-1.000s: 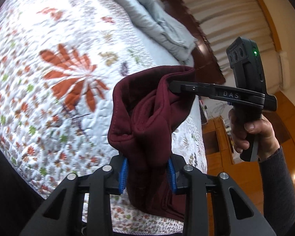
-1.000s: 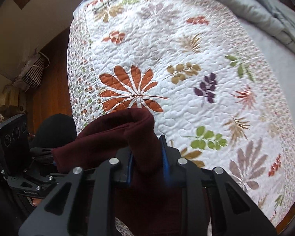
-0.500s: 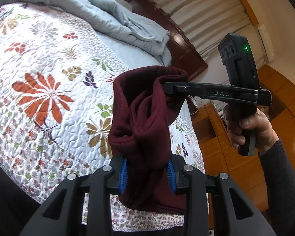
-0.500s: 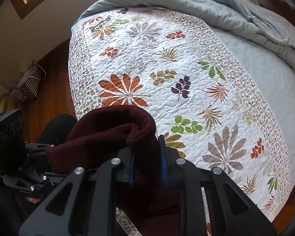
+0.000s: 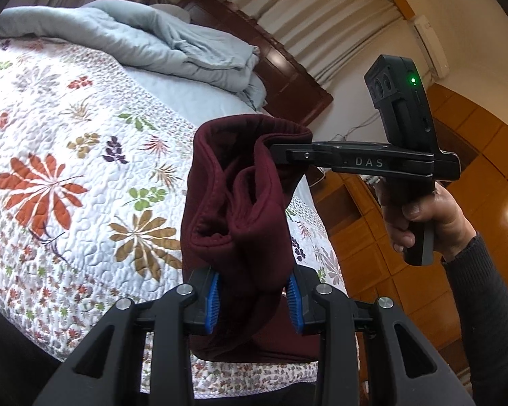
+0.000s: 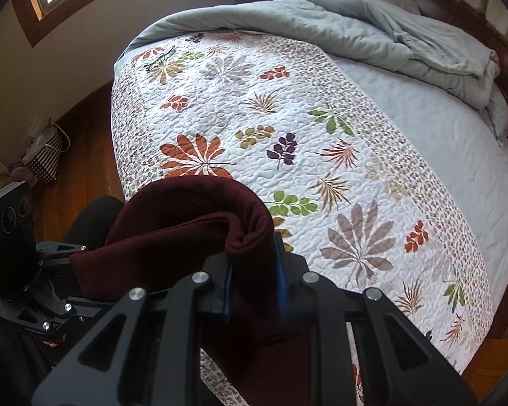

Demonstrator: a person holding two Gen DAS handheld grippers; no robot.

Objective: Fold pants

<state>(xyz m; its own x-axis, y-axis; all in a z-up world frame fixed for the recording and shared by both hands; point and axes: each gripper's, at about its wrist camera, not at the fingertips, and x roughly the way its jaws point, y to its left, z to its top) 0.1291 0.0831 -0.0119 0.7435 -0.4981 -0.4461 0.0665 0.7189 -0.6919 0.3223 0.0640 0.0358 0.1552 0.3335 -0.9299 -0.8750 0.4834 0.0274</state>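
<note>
I judge the risk is a slip: each hand-held gripper pinches only a bunched edge, so the heavy cloth could pull free or land crumpled. The maroon pants (image 5: 244, 203) hang above the quilted bed (image 5: 67, 155), clamped in my left hand-held gripper (image 5: 252, 299) and right hand-held gripper (image 6: 254, 287).

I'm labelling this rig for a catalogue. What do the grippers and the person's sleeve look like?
Both grippers are black. The left gripper has blue-padded fingers and silver pivot bolts. The right gripper reads "DAS", with a green light on its camera block. The sleeve is dark grey knit.
</note>
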